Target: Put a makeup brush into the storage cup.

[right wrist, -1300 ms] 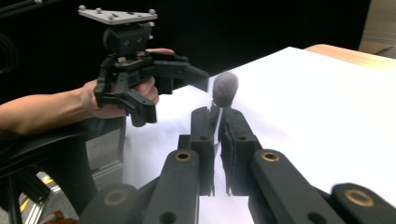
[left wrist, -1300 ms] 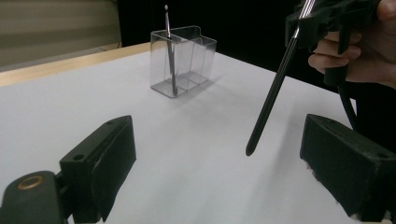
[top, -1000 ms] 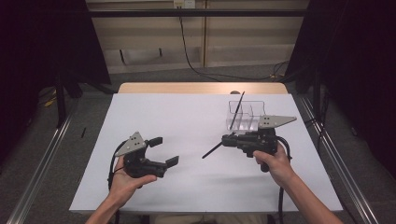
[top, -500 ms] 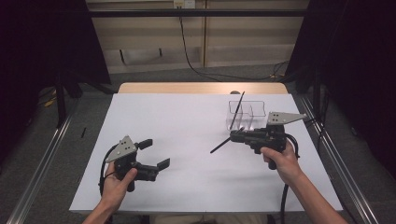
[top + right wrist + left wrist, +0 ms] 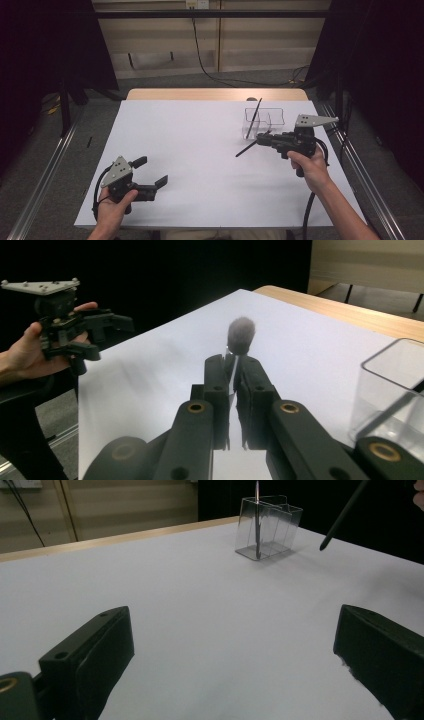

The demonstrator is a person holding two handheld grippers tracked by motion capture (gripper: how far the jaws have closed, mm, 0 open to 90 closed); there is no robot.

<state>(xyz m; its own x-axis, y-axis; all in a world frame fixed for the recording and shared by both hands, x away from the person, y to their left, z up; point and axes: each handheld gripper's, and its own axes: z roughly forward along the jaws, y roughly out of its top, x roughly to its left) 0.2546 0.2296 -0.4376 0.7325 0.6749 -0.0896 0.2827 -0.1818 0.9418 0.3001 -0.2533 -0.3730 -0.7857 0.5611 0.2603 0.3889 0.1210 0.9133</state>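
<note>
White table (image 5: pixel 200 150) carries a clear holder (image 5: pixel 262 122) at upper right, near which the right gripper (image 5: pixel 261 140), clamped on a brush (image 5: pixel 246 149), may tip it if angled low; left gripper (image 5: pixel 151 172) gapes empty at lower left.

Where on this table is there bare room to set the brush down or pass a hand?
The table is bare across its middle, between the left gripper and the right gripper, and over the whole far left. It is crowded only at the far right, where the clear holder stands with one brush in it, the held brush close by.
</note>
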